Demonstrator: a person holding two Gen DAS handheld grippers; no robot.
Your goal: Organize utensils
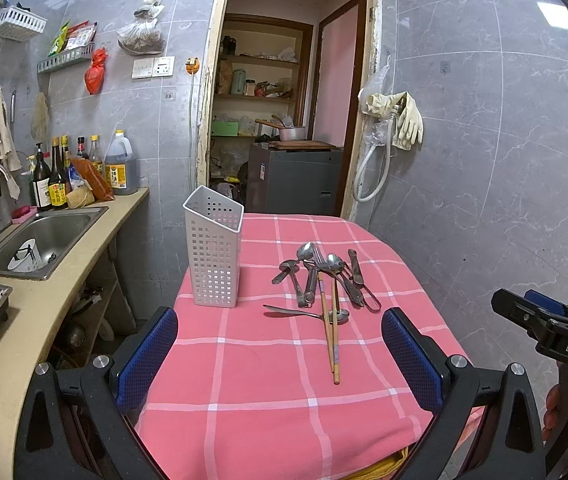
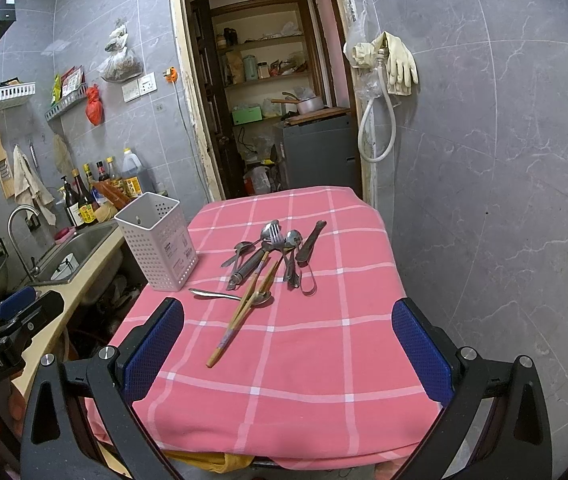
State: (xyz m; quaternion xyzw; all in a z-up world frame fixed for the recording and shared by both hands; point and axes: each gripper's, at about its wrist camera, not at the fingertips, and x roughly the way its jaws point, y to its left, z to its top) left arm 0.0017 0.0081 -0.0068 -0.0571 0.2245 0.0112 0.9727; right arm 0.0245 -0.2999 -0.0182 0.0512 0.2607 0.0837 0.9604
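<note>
A pile of metal spoons, forks and a knife lies on the pink checked tablecloth, with a pair of wooden chopsticks and a single spoon in front of it. A white perforated utensil holder stands upright at the table's left edge. The pile, chopsticks and holder also show in the right wrist view. My left gripper is open and empty over the near table. My right gripper is open and empty, near the front edge.
A counter with a steel sink, faucet and sauce bottles runs along the left. An open doorway to a pantry lies behind the table. Gloves and a hose hang on the tiled wall at right.
</note>
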